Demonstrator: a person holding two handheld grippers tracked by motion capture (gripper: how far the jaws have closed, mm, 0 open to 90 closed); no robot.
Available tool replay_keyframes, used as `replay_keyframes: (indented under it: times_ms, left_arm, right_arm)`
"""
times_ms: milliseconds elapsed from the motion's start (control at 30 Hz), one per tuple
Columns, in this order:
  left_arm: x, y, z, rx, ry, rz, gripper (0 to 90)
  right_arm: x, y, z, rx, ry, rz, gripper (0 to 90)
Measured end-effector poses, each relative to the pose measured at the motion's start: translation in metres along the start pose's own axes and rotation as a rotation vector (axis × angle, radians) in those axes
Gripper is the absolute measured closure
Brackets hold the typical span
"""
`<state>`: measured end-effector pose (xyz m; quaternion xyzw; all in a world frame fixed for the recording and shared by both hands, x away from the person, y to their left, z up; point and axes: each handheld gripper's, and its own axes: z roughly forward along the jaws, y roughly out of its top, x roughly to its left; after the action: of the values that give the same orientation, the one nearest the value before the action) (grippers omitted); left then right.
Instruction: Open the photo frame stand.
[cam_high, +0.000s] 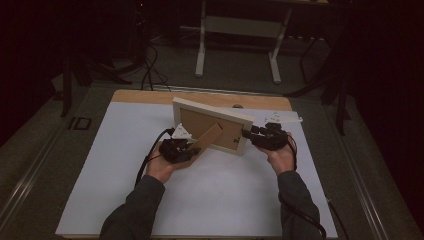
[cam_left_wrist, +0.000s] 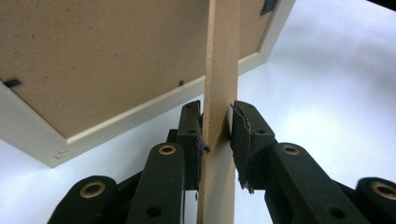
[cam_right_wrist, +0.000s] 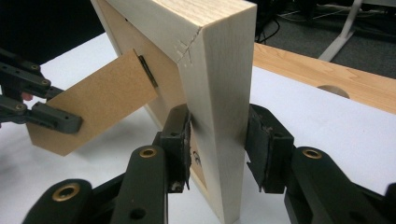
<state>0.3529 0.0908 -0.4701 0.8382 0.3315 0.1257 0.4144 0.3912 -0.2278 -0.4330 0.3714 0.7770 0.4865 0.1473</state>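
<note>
While a person's forearms come in from the near edge of the table (cam_high: 100, 200), the high view shows a pale wooden picture frame (cam_high: 210, 108) standing upright near the middle of the white tabletop, somewhat toward the far edge, with its brown back facing the person. Its stand flap (cam_high: 209, 136) angles down and out from the back toward the left gripper (cam_high: 189, 148), which has hold of the flap's lower end, while the right gripper (cam_high: 248, 134) meets the frame's right side rail. From the left gripper view, the flap (cam_left_wrist: 219, 93) runs up between the two black jaws as a thin brown board seen edge-on; the jaws are narrowed right down onto it and both pads lie against its faces, with the frame's backing and pale rim (cam_left_wrist: 140, 116) behind. From the right gripper view, the jaws sit partly open around the thick wooden rail (cam_right_wrist: 219, 116) at the frame's corner, pads pressing on its front and back faces, and farther off to the left the other gripper (cam_right_wrist: 51, 120) pinches the flap (cam_right_wrist: 98, 105).
</note>
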Motion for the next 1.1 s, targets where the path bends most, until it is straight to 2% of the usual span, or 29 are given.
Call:
replay_keyframes:
  times_ms: [167,333,500,1100]
  left_arm:
    - [-0.005,-0.002,-0.001,-0.003,0.006,0.009,75.5]
    - [-0.005,-0.008,0.000,-0.011,0.007,-0.005,76.0]
    - [-0.008,-0.010,-0.001,-0.008,-0.001,-0.003,76.4]
    - [-0.023,-0.023,-0.005,0.008,-0.010,0.042,77.9]
  right_arm:
    - [0.001,-0.001,0.000,-0.006,0.005,0.001,61.1]
    - [0.002,-0.002,-0.003,0.002,0.029,-0.008,60.4]
    - [0.004,-0.003,-0.004,0.002,0.041,-0.011,59.8]
    - [0.015,-0.010,-0.010,0.011,0.074,-0.062,57.6]
